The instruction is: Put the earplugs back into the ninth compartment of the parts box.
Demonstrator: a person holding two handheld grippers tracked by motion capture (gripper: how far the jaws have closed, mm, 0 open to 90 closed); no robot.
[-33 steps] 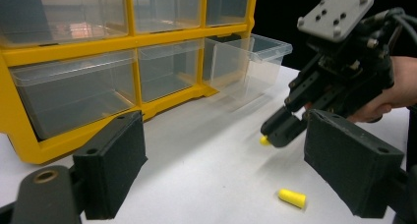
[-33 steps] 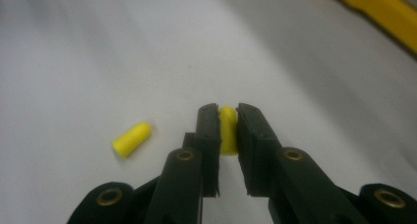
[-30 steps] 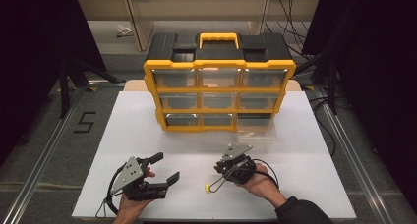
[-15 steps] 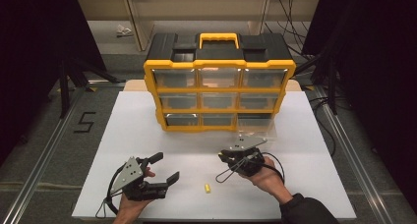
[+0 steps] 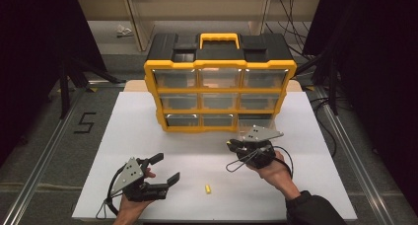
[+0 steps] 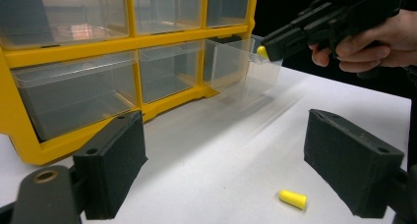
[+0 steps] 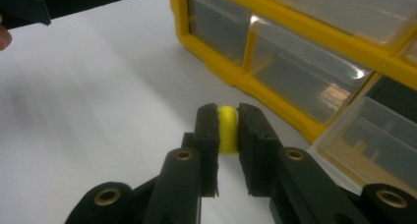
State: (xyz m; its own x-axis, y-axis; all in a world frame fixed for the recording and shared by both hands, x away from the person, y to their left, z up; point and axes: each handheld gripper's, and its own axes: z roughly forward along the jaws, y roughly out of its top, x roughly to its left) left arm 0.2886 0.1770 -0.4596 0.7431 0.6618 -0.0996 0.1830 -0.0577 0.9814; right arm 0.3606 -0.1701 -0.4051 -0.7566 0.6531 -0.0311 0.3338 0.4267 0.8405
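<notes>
Beside the floor's "5" [image 5: 85, 122], left gripper [image 5: 160, 170] jaws apart, right gripper [image 7: 227, 117] clamping yellow earplug [image 7: 227, 128].

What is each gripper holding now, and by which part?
Right gripper: yellow earplug, pinched across its sides between the jaws. Left gripper: open, nothing.

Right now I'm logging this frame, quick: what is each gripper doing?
Left gripper: open, holding nothing, resting low over the table.
Right gripper: shut on a yellow earplug, near the pulled-out bottom drawer.
</notes>
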